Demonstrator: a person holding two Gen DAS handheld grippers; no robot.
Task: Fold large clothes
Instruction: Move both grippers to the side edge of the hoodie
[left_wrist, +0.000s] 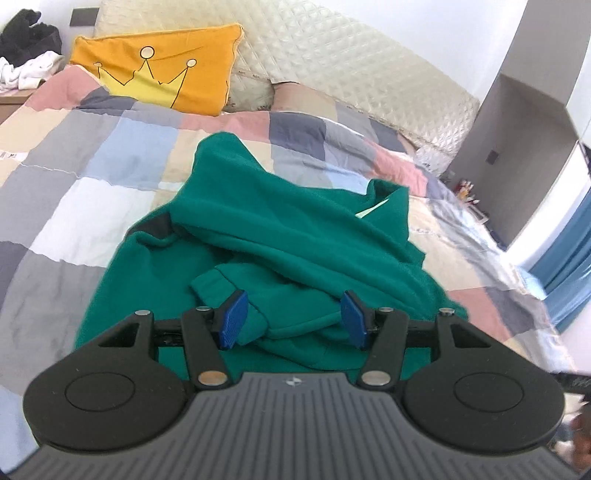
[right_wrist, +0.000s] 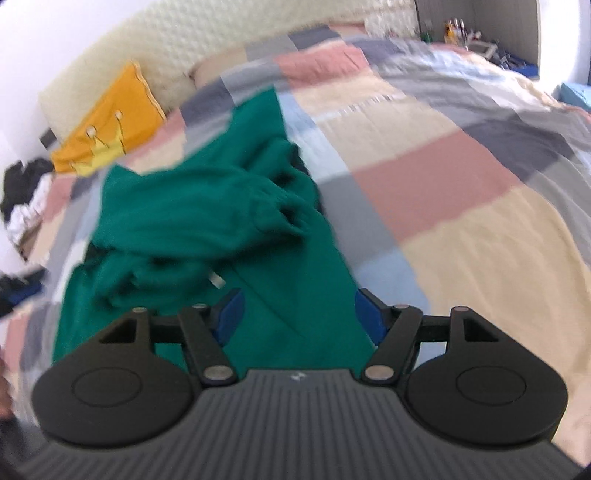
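A large green sweatshirt (left_wrist: 280, 236) lies crumpled on a patchwork bed; it also shows in the right wrist view (right_wrist: 192, 214). A ribbed sleeve cuff (left_wrist: 218, 286) lies on top near my left gripper (left_wrist: 293, 319), which is open with its blue pads on either side of a fold of the green fabric. A white neck label (left_wrist: 373, 208) shows near the collar. My right gripper (right_wrist: 299, 317) is open over the flat green fabric near its right edge. The right wrist view is blurred.
The patchwork quilt (left_wrist: 92, 166) covers the bed (right_wrist: 461, 192). An orange crown pillow (left_wrist: 159, 74) leans on the quilted headboard (left_wrist: 332, 62). Dark and white clothes (left_wrist: 26, 55) are piled on a side table at the far left. A blue curtain (left_wrist: 569, 266) hangs at the right.
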